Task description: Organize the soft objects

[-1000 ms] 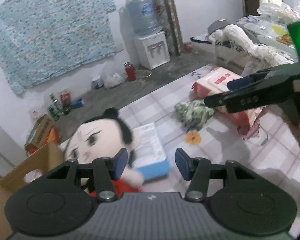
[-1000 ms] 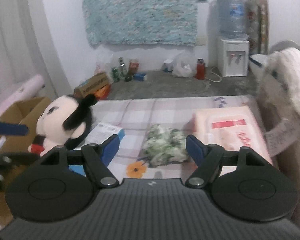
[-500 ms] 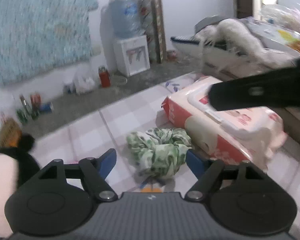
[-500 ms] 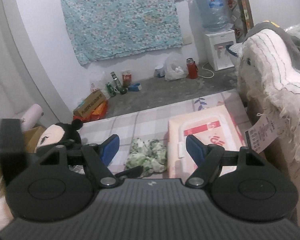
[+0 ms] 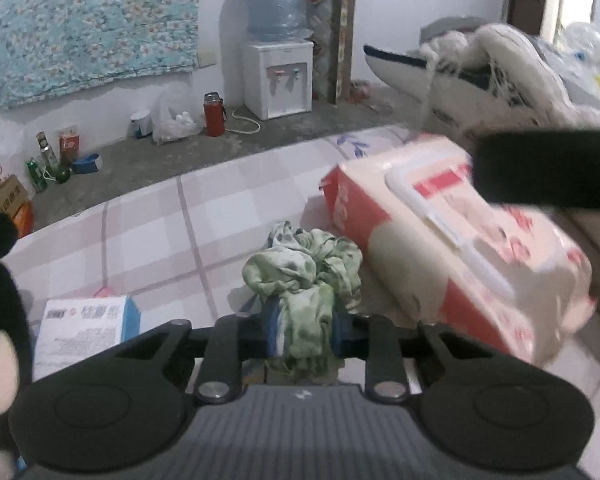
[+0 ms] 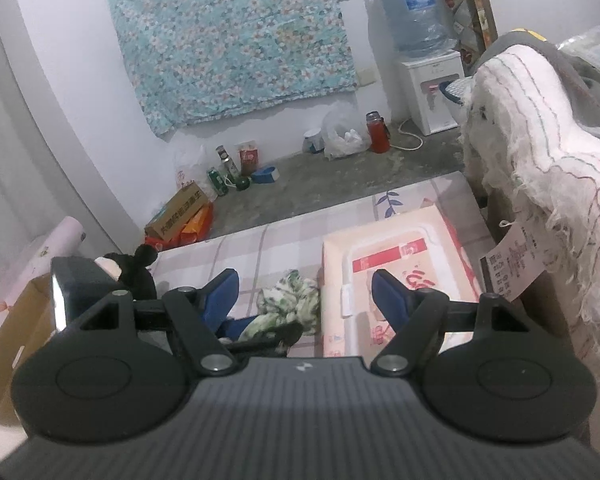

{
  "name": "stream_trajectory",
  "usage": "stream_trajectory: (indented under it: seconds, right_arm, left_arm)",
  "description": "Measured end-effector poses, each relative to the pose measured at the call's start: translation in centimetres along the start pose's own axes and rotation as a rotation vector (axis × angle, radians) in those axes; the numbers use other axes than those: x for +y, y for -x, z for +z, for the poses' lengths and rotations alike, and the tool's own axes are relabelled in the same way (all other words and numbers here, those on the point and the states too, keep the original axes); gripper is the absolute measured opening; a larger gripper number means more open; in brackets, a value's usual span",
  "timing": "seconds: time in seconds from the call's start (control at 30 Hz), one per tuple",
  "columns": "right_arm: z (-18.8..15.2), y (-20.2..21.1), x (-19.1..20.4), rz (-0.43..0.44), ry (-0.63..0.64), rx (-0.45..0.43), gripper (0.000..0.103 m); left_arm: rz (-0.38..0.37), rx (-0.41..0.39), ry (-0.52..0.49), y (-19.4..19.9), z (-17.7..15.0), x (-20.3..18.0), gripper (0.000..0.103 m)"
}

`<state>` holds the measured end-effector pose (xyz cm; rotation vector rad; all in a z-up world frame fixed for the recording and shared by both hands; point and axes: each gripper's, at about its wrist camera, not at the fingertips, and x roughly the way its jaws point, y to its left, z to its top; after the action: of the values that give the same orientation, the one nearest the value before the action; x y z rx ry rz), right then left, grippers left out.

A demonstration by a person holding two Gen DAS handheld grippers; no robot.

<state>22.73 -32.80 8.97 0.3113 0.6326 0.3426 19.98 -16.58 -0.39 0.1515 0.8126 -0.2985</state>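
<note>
A crumpled green-and-white cloth [image 5: 304, 276] lies on the checked tablecloth [image 5: 148, 236]. My left gripper [image 5: 303, 330] is shut on the cloth's near end. The cloth also shows in the right wrist view [image 6: 290, 306], with the left gripper's fingers [image 6: 240, 326] on it. My right gripper [image 6: 305, 298] is open and empty, held above the cloth and a pink-and-red pack of tissues [image 6: 392, 280]. The pack sits right of the cloth [image 5: 452, 248]. A black-haired plush doll [image 6: 134, 270] is at the table's left.
A small blue-and-white box [image 5: 82, 330] lies left of the cloth. A cardboard box [image 6: 8, 332] stands off the table's left edge. A fringed white blanket [image 6: 540, 140] hangs at the right. A water dispenser [image 5: 278, 76] and bottles stand on the floor beyond.
My left gripper swung from the doll to the green cloth and shut on it. My right gripper rose and stayed open.
</note>
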Motion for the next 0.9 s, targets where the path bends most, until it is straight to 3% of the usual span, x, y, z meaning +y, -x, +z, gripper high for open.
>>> stream_trajectory:
  seconds: [0.17,0.23,0.3,0.4,0.6,0.7,0.9]
  right_arm:
    - [-0.5,-0.2,1.3,0.022,0.035,0.022,0.073]
    - [-0.8,-0.2,1.9,0.023,0.064,0.036,0.073]
    - [-1.1,-0.3,2.5,0.036,0.075,0.055,0.073]
    - [-1.8,-0.6,3.5,0.041,0.078,0.123,0.073]
    - [-4.0,-2.1,6.9,0.047,0.188,0.249,0.072]
    - [-5.3,-3.6,8.0,0.045,0.217,0.324,0.065]
    - [-7.2,-5.0,8.7,0.032,0.27,0.385,0.053]
  left_arm:
    - [-0.022,0.048,-0.031,2.7,-2.5,0.4,0.025]
    - [-0.044,0.069,-0.059,4.5,-4.0,0.6,0.03]
    - [-0.059,0.076,-0.097,6.6,-5.7,0.9,0.049]
    - [-0.013,0.045,-0.113,9.9,-7.1,1.6,0.066]
    - [0.032,-0.012,-0.092,14.4,-6.3,4.0,0.066]
    - [0.082,-0.005,-0.065,13.9,-5.4,5.2,0.06]
    - [0.068,0.009,0.007,10.9,-4.9,6.5,0.057]
